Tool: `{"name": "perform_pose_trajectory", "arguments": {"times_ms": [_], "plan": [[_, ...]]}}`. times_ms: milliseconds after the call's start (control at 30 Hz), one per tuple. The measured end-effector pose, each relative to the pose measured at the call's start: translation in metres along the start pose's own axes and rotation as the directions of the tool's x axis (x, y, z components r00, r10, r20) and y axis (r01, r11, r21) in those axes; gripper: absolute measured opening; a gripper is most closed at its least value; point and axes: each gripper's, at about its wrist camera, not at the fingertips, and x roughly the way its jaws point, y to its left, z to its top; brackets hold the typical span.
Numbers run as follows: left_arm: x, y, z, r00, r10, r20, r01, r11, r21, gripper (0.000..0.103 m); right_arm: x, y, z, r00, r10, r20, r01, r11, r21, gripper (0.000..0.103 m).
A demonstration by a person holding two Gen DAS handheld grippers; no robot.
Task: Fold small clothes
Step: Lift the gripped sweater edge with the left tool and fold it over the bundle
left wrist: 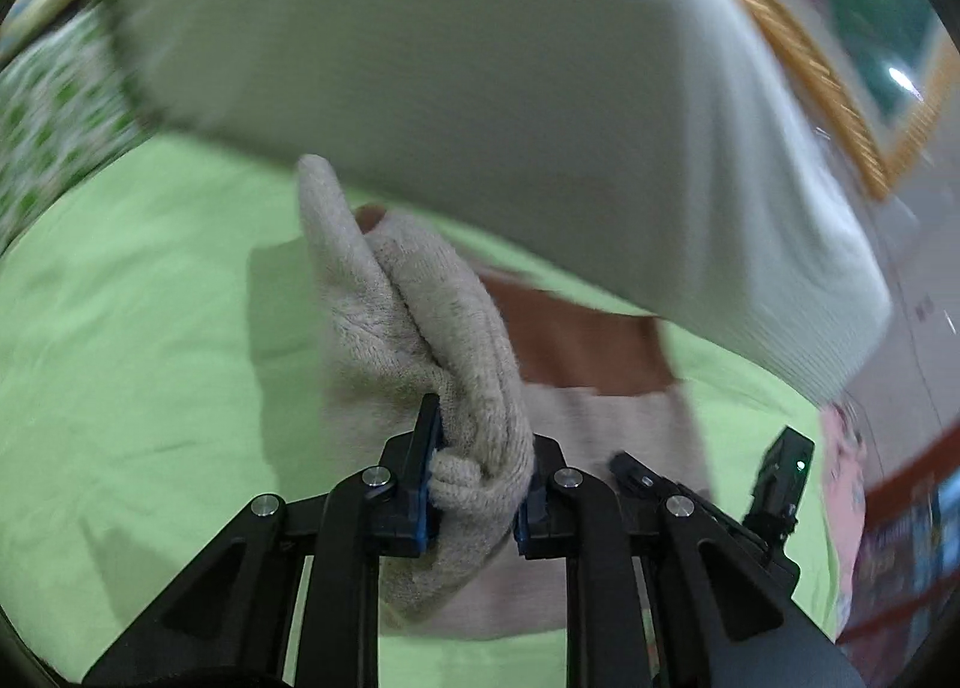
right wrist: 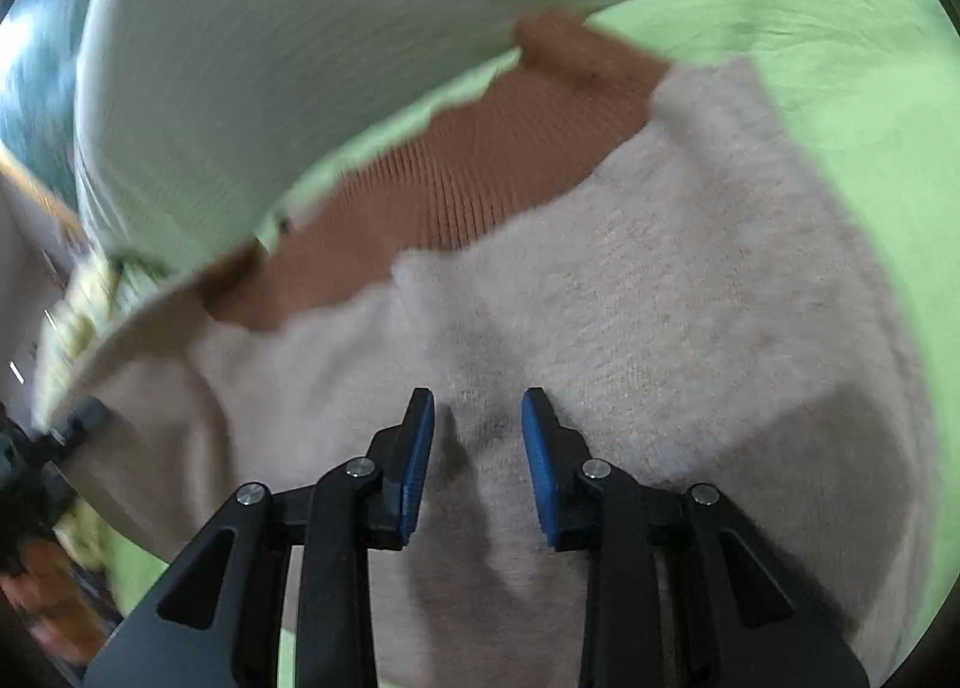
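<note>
A fuzzy beige garment (left wrist: 414, 322) with a brown ribbed band (left wrist: 582, 340) lies on a light green sheet (left wrist: 138, 328). My left gripper (left wrist: 477, 484) is shut on a bunched edge of it, and that part stands lifted in a fold above the rest. In the right wrist view the same garment (right wrist: 690, 280) lies spread flat, its brown band (right wrist: 456, 165) at the far side. My right gripper (right wrist: 478, 448) is open just over the flat cloth, blue pads apart with nothing pinched. It also shows in the left wrist view as the right gripper (left wrist: 708, 466), low on the garment.
A person's pale ribbed sleeve (left wrist: 480, 57) crosses the top of both views (right wrist: 240, 87), close over the garment. Green-and-white patterned fabric (left wrist: 48, 117) lies at the left. A gold picture frame (left wrist: 840, 105) and a pink item (left wrist: 840, 448) are at the right.
</note>
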Motion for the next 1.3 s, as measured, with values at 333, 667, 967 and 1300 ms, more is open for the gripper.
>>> {"name": "perform_pose_trajectory", "arguments": {"times_ms": [333,667,967,1300], "plan": [[0.091,-0.113,-0.07,0.961,-0.088,-0.262,0.165,0.944,0.286,0.038,-0.055,-0.063,0.013,0.991,0.07,0.116,-0.092,0.976,0.196,0.042],[0.033,-0.047,-0.1,0.979,0.086,-0.183,-0.023,0.946,0.322,0.071,-0.024,-0.025,0.019,0.997,0.074,0.006,-0.074,0.997,0.016,0.044],[0.03,0.017,-0.126,0.947,0.258,-0.191,-0.193,0.933,0.305,0.078,0.022,0.01,0.027,0.991,0.077,-0.111,-0.087,0.992,-0.094,0.062],[0.062,0.023,-0.125,0.935,0.286,-0.21,-0.232,0.94,0.249,0.075,0.06,0.033,0.029,0.983,0.047,-0.177,-0.072,0.988,-0.135,0.065]]}}
